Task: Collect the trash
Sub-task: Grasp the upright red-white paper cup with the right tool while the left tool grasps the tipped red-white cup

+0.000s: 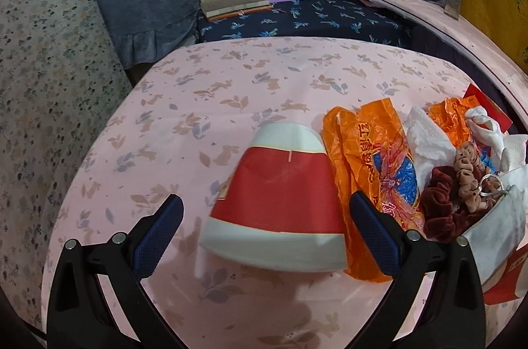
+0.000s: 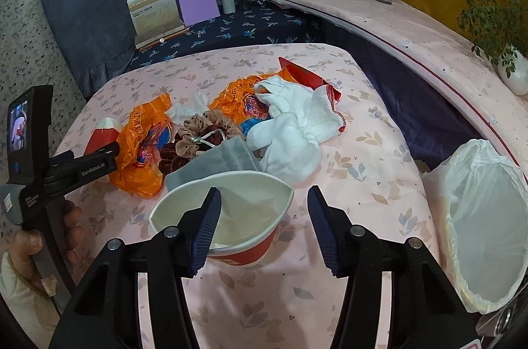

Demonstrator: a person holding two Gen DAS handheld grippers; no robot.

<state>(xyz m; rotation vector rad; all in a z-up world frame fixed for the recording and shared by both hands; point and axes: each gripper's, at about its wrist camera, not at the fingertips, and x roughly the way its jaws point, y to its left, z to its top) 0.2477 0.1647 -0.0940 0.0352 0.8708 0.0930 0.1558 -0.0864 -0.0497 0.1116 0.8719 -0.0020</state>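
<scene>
Paper cup (image 1: pixel 277 200), red with white bands, crushed flat on the pink bench (image 1: pixel 198 104) between my left fingers (image 1: pixel 260 230), spread apart, not touching. Right fingers (image 2: pixel 264 228) apart, straddling another cup's (image 2: pixel 231 217) rim. Lined bin (image 2: pixel 485 223) beside bench's right edge.

red-and-white paper cup (image 1: pixel 280 203), orange wrapper (image 1: pixel 373 164), pink leaf-print tablecloth (image 1: pixel 204 104)
</scene>
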